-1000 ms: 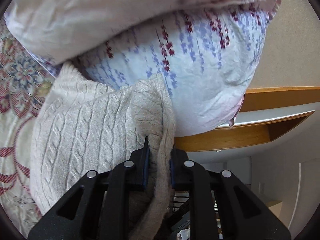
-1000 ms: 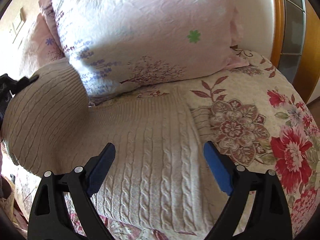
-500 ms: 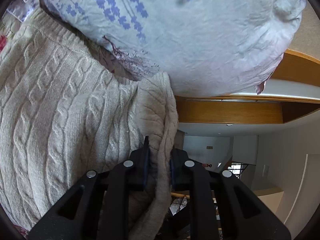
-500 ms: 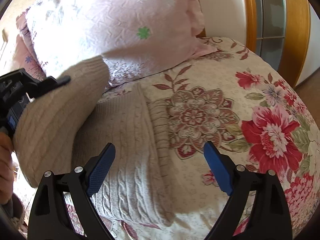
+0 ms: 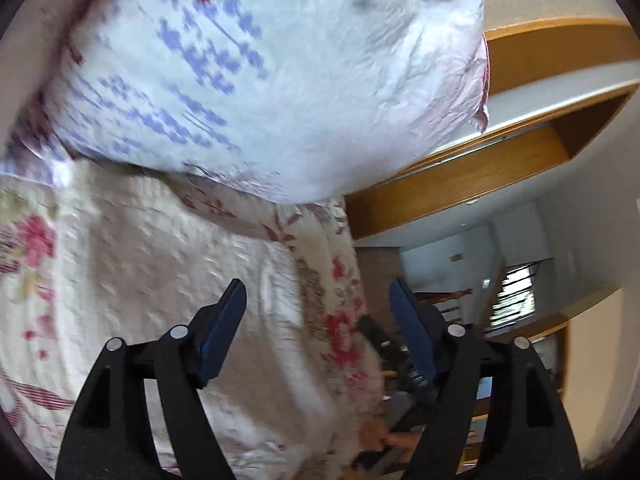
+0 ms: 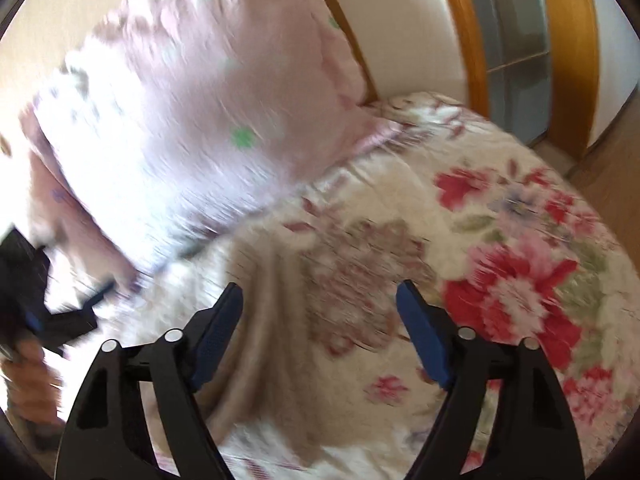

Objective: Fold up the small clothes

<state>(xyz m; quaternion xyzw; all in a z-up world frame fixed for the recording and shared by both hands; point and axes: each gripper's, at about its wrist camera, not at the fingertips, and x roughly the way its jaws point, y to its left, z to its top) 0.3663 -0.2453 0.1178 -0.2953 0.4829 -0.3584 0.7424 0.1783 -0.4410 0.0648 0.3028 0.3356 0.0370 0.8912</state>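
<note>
With both the left gripper [image 5: 316,328] and right gripper [image 6: 320,328] spread empty above the beige sweater [image 6: 256,320] lying near the pillow [image 6: 192,120], we risk snagging its loose fold.

Sweater [image 6: 256,292]: beige knit cloth, soft, matt, blurred. Bedspread [image 6: 500,240]: quilted floral cloth, matt. Pillow [image 5: 280,80]: crinkled printed cotton-like cloth. Gripper fingers [image 5: 220,336]: matt black plastic, blue textured pads, small shiny metal pins. Door frame [image 6: 568,52]: varnished wood, slightly glossy.
</note>
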